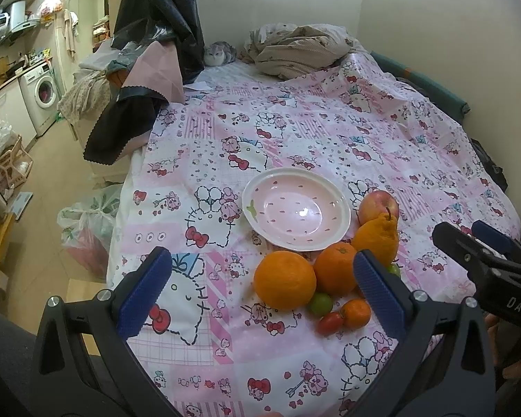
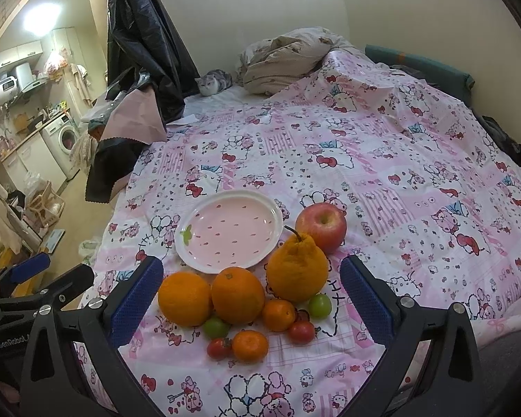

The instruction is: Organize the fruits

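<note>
A pink strawberry-print plate (image 2: 229, 231) lies empty on the patterned bedspread; it also shows in the left wrist view (image 1: 295, 208). In front of it lie two oranges (image 2: 184, 299) (image 2: 238, 295), a bumpy pear-shaped orange citrus (image 2: 297, 271), a red apple (image 2: 321, 226), two small mandarins (image 2: 250, 345), green grapes (image 2: 319, 305) and cherry tomatoes (image 2: 301, 332). My right gripper (image 2: 253, 309) is open, its jaws either side of the pile, above it. My left gripper (image 1: 260, 295) is open and empty, left of the pile, with one orange (image 1: 284, 279) between its fingers' line.
A grey cat (image 2: 213, 81) lies at the bed's far end beside crumpled bedding (image 2: 284, 59). Dark clothes and a pink cloth (image 2: 132, 114) hang off the left edge. Plastic bags (image 1: 87, 232) stand on the floor at left. A wall runs along the right.
</note>
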